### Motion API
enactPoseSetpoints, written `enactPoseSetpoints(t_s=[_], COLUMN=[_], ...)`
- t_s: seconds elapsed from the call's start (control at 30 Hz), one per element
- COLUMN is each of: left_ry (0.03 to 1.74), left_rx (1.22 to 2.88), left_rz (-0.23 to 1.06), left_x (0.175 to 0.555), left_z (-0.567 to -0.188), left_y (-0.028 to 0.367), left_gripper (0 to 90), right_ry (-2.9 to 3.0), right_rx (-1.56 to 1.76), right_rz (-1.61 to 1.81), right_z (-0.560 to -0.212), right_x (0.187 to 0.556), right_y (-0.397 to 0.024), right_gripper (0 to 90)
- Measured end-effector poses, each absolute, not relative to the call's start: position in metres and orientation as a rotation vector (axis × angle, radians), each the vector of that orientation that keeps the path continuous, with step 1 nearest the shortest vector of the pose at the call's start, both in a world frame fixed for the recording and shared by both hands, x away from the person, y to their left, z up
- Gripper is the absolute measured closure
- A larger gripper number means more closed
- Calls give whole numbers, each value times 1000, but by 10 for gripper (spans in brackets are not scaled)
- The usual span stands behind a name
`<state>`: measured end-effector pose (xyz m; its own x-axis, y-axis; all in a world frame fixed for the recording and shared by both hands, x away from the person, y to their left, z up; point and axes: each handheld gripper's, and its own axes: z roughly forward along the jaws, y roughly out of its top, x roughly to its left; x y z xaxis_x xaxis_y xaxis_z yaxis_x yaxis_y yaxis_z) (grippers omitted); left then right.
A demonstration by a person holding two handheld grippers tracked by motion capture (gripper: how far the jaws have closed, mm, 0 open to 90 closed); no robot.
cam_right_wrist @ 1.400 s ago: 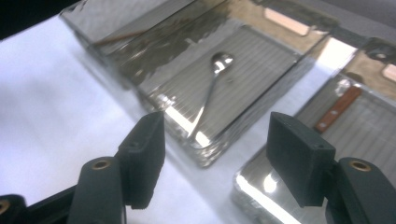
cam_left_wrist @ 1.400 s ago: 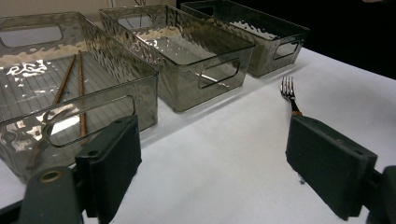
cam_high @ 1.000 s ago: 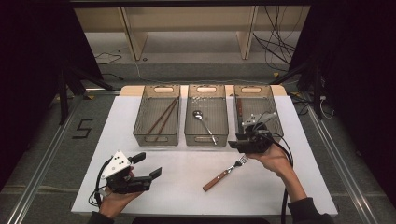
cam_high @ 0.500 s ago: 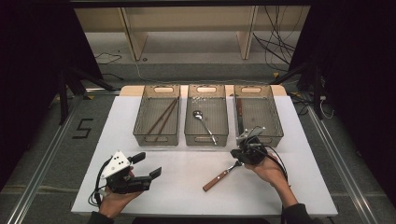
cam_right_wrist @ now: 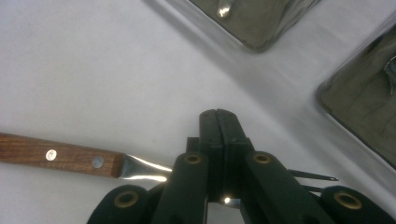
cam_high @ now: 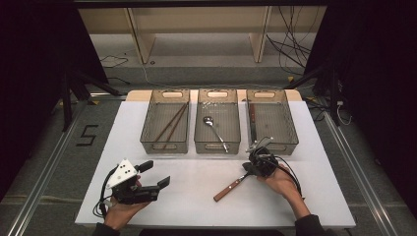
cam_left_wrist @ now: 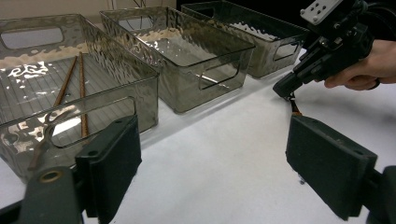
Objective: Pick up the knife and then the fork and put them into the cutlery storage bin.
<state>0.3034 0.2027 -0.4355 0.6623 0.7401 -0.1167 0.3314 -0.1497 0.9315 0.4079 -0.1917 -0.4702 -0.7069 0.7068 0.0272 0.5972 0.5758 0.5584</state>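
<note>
A fork with a wooden handle [cam_high: 227,190] [cam_right_wrist: 60,157] lies on the white table [cam_high: 196,196], in front of the bins. My right gripper [cam_high: 249,170] [cam_right_wrist: 218,116] points down at it with its jaws shut together on the fork's metal neck. The handle sticks out on one side and the tines [cam_right_wrist: 312,176] on the other. The left gripper view shows that gripper [cam_left_wrist: 283,88] with its tip on the table. My left gripper [cam_high: 156,173] [cam_left_wrist: 215,158] rests at the table's front left, open, with nothing between its pads.
Three clear bins stand in a row at the back. The left bin [cam_high: 147,137] holds chopsticks [cam_high: 170,125], the middle bin [cam_high: 199,140] a spoon [cam_high: 214,128], the right bin [cam_high: 290,132] a knife [cam_high: 252,120]. Bare table lies between the two hands.
My right hand has come down from the right bin's front edge to the fork, and its jaws have shut on the fork's neck. The left hand and the fork have not moved.
</note>
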Motion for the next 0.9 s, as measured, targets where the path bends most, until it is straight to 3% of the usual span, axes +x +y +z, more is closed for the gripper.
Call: enactPoseSetpoints(t_s=[0.4,0.9], left_ry=[866,866], left_rx=[1742,1740], left_rz=[450,451], left_x=[303,303], left_z=[-435,-434], left_y=[203,203], left_gripper=[177,176], right_ry=[2631,2681], right_rx=[1116,1165], right_rz=[758,690], right_z=[-471,-465], right_x=[405,375], right_y=[-192,-208], right_gripper=[900,900])
